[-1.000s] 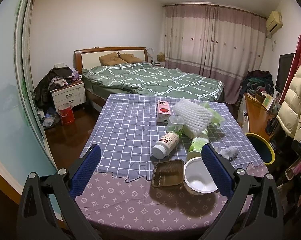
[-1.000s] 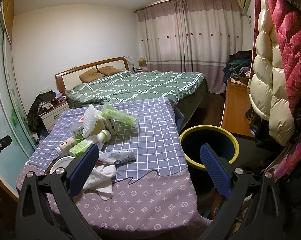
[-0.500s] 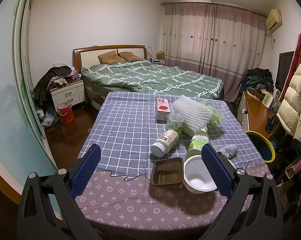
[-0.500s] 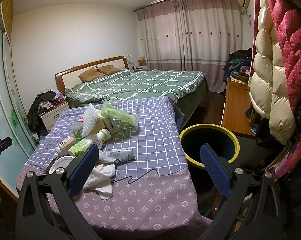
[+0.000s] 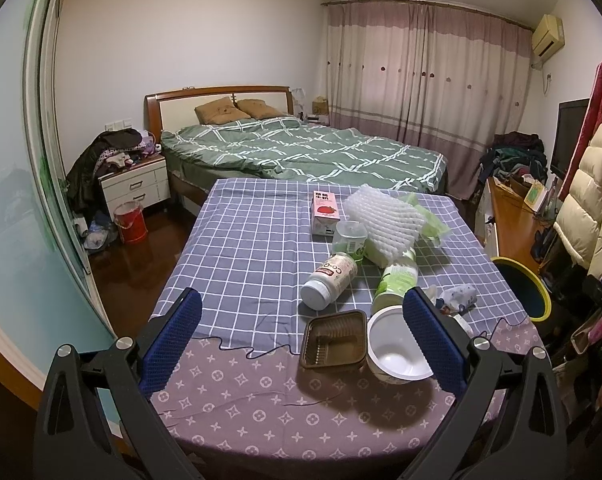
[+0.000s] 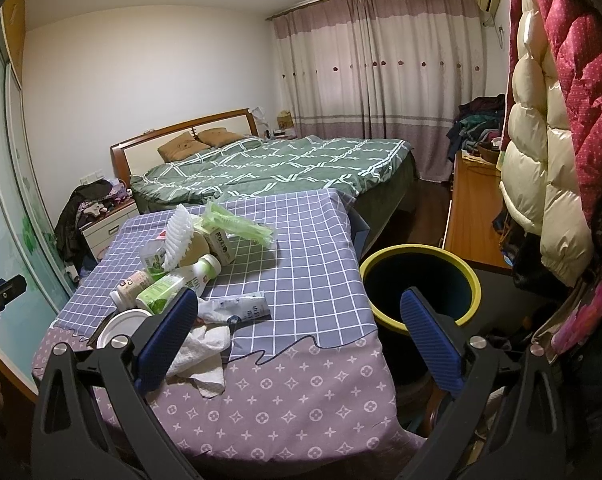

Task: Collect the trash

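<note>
The left gripper [image 5: 301, 336] hung over the near edge of the table [image 5: 237, 392], its blue fingers [image 5: 173, 332] spread wide and holding nothing. The right gripper [image 6: 297, 336] hung by the table's near right corner, fingers [image 6: 429, 336] likewise wide apart and empty.

Nearest on the table, between the left fingers, lay a brown plastic tray [image 5: 335, 340], with a white bowl [image 5: 397, 356] touching its right side. A crumpled white tissue [image 6: 201, 348] lay at the near edge, right of the bowl, partly behind the right gripper's left finger. Just beyond the tissue lay a squeezed tube [image 6: 241, 307].

Behind the tray a white bottle [image 5: 329, 280] lay on its side, and a green-labelled bottle [image 5: 395, 280] lay beside it, behind the bowl. Farther back sat a small clear cup [image 5: 349, 240], a sheet of white foam netting [image 5: 385, 222] propped on a carton, and a pink milk carton [image 5: 325, 212]. Green plastic packaging [image 6: 239, 226] lay at the back of the pile.

A yellow-rimmed bin [image 6: 421, 284] stood on the floor just beside the table's right edge, open. Beyond the table was a bed [image 5: 301, 152] with a green checked cover.
</note>
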The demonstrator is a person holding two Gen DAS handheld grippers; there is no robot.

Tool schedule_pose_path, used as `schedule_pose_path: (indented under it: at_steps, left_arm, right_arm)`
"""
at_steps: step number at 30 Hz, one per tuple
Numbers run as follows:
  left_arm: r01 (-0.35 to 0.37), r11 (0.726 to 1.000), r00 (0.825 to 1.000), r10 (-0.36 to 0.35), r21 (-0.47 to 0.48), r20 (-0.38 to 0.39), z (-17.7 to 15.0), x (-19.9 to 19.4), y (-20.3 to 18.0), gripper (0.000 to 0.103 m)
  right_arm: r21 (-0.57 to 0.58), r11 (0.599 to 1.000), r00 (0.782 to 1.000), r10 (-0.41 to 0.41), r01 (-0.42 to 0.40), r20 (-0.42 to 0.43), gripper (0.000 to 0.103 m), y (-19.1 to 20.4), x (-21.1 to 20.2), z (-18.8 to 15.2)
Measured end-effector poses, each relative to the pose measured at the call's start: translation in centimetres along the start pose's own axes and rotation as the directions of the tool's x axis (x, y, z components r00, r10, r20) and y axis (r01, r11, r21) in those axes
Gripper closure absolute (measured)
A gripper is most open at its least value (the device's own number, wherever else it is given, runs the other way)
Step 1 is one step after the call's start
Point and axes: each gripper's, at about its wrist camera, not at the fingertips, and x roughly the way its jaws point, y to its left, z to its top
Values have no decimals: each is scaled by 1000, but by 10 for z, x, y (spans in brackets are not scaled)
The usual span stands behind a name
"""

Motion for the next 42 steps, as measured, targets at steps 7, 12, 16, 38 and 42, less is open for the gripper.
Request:
schedule_pose_path:
  at_steps: [7,12,16,38,42]
  left_arm:
    - [3,1000,1000,-3,0,-4,-1,2,-1,4]
    - [2,1000,1000,-2,2,-7,-2,2,-1,4]
    - [1,1000,1000,-1,3,-8,-2,3,-1,4]
    - [-39,999,999,39,7,-19,12,35,9,4]
    - [-41,999,999,41,8,-1,29,53,14,4]
  right_arm:
    - [-2,1000,1000,0,0,-1,6,0,1,-1]
    - [-1,1000,1000,0,0,-1,6,0,1,-1]
    - [-1,1000,1000,0,0,-3,6,0,1,-1]
    - [-36,997,996,67,-70,-63,6,14,37,3]
    - [-83,992,991,92,-100,-94,6,28,65,8]
